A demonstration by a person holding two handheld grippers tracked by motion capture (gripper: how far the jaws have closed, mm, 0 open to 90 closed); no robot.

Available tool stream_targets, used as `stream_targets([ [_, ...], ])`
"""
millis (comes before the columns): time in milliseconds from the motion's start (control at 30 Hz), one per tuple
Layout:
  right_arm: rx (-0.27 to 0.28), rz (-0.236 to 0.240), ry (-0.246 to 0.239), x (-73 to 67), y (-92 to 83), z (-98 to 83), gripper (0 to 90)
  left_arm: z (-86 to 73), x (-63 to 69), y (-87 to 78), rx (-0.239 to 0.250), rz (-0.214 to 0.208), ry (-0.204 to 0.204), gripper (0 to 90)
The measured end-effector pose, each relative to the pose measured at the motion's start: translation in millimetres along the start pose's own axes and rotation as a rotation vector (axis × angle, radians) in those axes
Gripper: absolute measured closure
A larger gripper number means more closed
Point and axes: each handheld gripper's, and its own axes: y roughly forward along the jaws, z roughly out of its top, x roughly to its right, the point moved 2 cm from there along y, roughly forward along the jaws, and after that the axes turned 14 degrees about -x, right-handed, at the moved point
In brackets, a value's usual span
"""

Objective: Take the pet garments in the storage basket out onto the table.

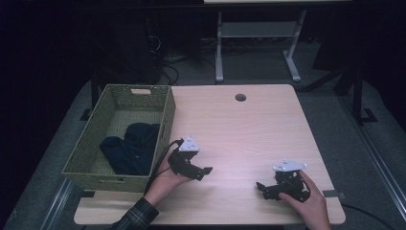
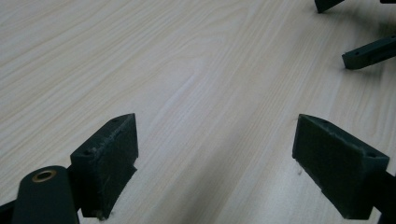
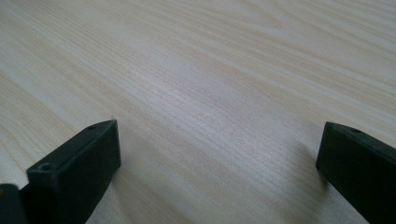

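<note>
Grippers sit low in the high view, both over the light wooden table (image 1: 239,129). At lower centre, the left gripper (image 1: 203,171) is held in the person's left hand (image 1: 165,179), its jaws pointing toward the right of the frame. In the left gripper view its own jaws stand wide apart (image 2: 215,163), released, with bare wood grain between them and nothing grasped; their tips lie close to the tabletop, though I cannot tell whether they touch it. At the upper right of that view the two black fingertips (image 2: 369,53) of the other gripper show.

At lower right of the high view, the right gripper (image 1: 262,189) is held in the right hand (image 1: 306,199), with its jaws pointing toward the left of the frame, facing the left gripper across a stretch of bare table. In the right gripper view its jaws are likewise spread wide (image 3: 217,163), released and empty, low over the wood.

A green woven basket (image 1: 165,120) occupies the left side of the table, its near left corner overhanging the table edge. A dark cloth (image 1: 131,148) lies bundled inside it, toward the near end. The left gripper is just beside the basket's right wall. The middle, upper and right parts of the table are open. A small round hole (image 1: 240,97) sits near the far edge. The right hand is close to the near right corner of the table.
</note>
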Motion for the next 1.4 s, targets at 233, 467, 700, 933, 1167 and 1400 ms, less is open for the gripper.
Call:
stream_targets([
  [233, 0.0, 0.0, 0.001, -0.1, 0.0, 0.0, 0.0, 3.2, -0.8, -5.9, 0.003, -0.004, 0.005, 13.8],
  [467, 0.0, 0.0, 0.001, -0.1, 0.0, 0.0, 0.0, 6.3, -0.2, -10.1, 0.01, -0.006, 0.007, 13.9],
  [700, 0.0, 0.002, 0.001, -0.1, -0.1, 0.0, 0.0, 10.1, 0.4, -16.5, 0.015, -0.01, 0.014, 13.9],
  [933, 0.0, 0.001, 0.001, -0.1, 0.0, 0.0, 0.0, 13.4, 0.4, -19.8, 0.024, -0.016, 0.01, 14.0],
  [1167, 0.0, 0.001, 0.0, 0.0, -0.1, 0.0, 0.0, 17.5, 0.5, -25.5, 0.024, -0.019, 0.018, 14.0],
  [1400, 0.001, 0.0, 0.0, 0.0, 0.0, 0.0, 0.0, 20.7, -0.8, -29.4, 0.028, -0.028, 0.021, 14.0],
])
